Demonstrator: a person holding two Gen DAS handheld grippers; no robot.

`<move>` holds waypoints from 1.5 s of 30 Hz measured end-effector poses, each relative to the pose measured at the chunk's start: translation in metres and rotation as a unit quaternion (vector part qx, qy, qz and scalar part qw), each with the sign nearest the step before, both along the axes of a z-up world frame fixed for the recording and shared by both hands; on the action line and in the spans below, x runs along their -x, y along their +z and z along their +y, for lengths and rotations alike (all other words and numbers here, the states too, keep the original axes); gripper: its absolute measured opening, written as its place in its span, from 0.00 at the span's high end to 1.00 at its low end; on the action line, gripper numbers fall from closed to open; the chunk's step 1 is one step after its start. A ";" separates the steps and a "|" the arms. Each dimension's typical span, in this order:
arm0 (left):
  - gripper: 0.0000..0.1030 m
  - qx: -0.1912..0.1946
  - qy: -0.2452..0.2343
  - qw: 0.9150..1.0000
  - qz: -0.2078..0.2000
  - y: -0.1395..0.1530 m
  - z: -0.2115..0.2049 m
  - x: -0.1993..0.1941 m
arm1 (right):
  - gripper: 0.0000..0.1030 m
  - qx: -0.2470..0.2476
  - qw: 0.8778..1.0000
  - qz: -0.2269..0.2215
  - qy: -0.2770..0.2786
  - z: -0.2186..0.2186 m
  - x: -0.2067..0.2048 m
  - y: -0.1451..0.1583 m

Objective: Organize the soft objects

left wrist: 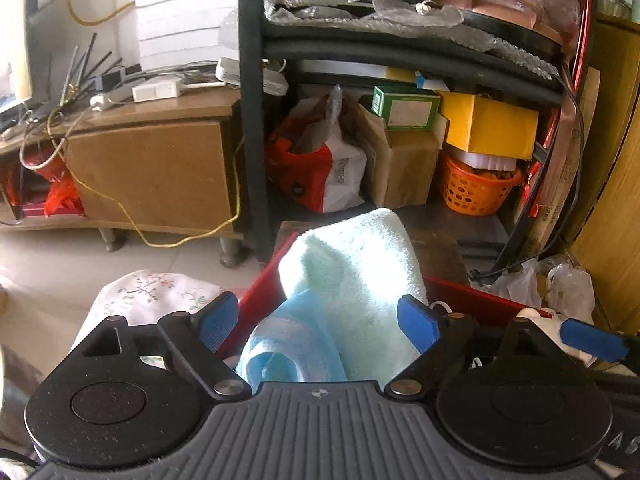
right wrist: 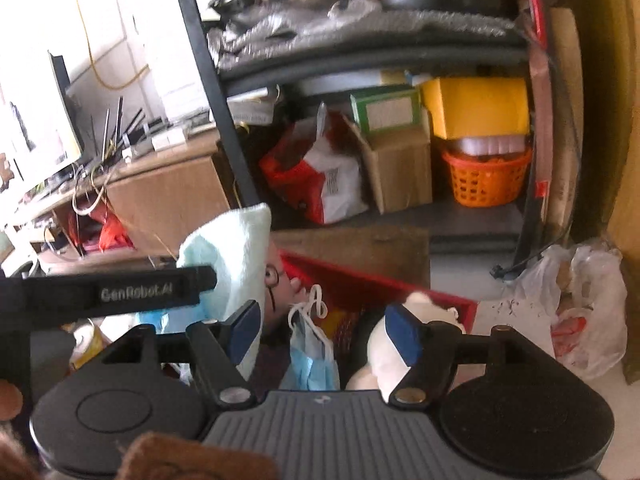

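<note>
A pale green towel (left wrist: 352,264) stands bunched in a red box (left wrist: 260,292), with a blue face mask (left wrist: 288,348) lying against its near side. My left gripper (left wrist: 318,324) is open wide around both, and its pads are clear of the cloth. In the right wrist view the towel (right wrist: 236,240) leans at the left end of the red box (right wrist: 360,284). My right gripper (right wrist: 324,334) is open over a blue mask with white straps (right wrist: 316,364). A white plush toy (right wrist: 380,356) lies against its right finger. A doll face with glasses (right wrist: 280,284) peeks out beside the towel.
A floral cloth (left wrist: 148,292) lies left of the box. Behind stands a black shelf rack (left wrist: 250,120) with a red-white bag (left wrist: 328,172), a cardboard box (left wrist: 404,168) and an orange basket (left wrist: 476,188). Plastic bags (right wrist: 580,312) sit on the floor at right, and a wooden cabinet (left wrist: 152,172) at left.
</note>
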State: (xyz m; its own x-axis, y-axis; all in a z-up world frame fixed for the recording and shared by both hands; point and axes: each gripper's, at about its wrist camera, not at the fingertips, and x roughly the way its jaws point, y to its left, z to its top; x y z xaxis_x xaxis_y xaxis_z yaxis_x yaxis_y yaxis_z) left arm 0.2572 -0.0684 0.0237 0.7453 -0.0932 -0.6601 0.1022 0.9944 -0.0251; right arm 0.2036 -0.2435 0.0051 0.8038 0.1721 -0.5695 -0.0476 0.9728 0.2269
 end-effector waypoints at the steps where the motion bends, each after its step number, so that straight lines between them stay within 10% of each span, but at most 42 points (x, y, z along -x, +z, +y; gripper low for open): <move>1: 0.18 0.001 0.000 1.000 0.000 0.003 0.002 0.002 | 0.60 -0.002 1.000 0.001 -0.003 -0.001 0.002 0.002; 31: 0.18 0.028 0.026 0.999 -0.010 0.024 0.045 0.172 | 0.60 -0.023 0.999 -0.020 -0.024 0.031 0.153 0.039; 45: 0.18 0.011 0.016 0.999 -0.042 0.031 0.036 0.188 | 0.60 -0.022 0.998 -0.047 -0.042 0.031 0.167 0.044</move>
State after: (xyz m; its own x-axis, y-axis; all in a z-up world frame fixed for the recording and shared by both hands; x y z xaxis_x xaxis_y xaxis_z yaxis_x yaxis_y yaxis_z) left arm 0.0688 -0.0320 0.0547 0.8013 -0.0828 -0.5925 0.0734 0.9965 -0.0399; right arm 0.0364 -0.2130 0.0489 0.8659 0.1247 -0.4845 0.0113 0.9633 0.2681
